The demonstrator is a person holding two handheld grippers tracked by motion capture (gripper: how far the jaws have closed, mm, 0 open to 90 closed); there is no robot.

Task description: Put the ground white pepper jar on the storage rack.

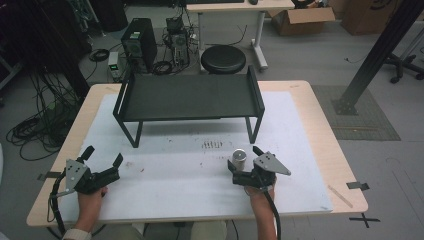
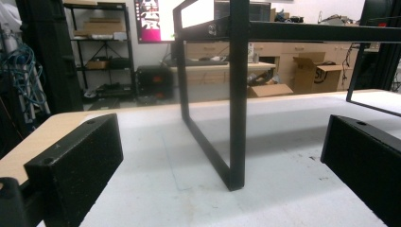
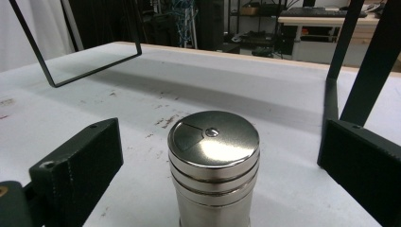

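Item 1. Right hand-held gripper [image 1: 246,162], at about 5 o'clock on the counter [image 1: 320,130]. Jaws spread wide; nothing gripped. In the right gripper view both jaws stand well apart from the tin, one on each side.

Item 2. Steel shaker tin [image 3: 213,161], upright on the white mat [image 1: 170,170], between the right jaws and near the right front leg [image 1: 252,129] of the rack. Polished, round, banded lid with a small pivot and a wedge-shaped flap on top.

Item 3. Left hand-held gripper [image 1: 104,159], at about 7 o'clock. Jaws wide open, empty, pointing toward 1 o'clock at the rack's left front leg [image 2: 237,94].

Item 4. Black metal rack [image 1: 187,97], standing at 12 o'clock; its top is bare.

Risks, as judged:
- The tin is smooth and curved. A closure landing off-centre or high on the lid bands would likely let it slip or twist out.
- One jaw touching before the other would push the upright tin over, and it could roll along the mat.
- The rack leg is close at 1 o'clock of the tin. A lift swung forward may knock the tin or the jaw against it.
- The flap's state cannot be told; tilting might spill contents.
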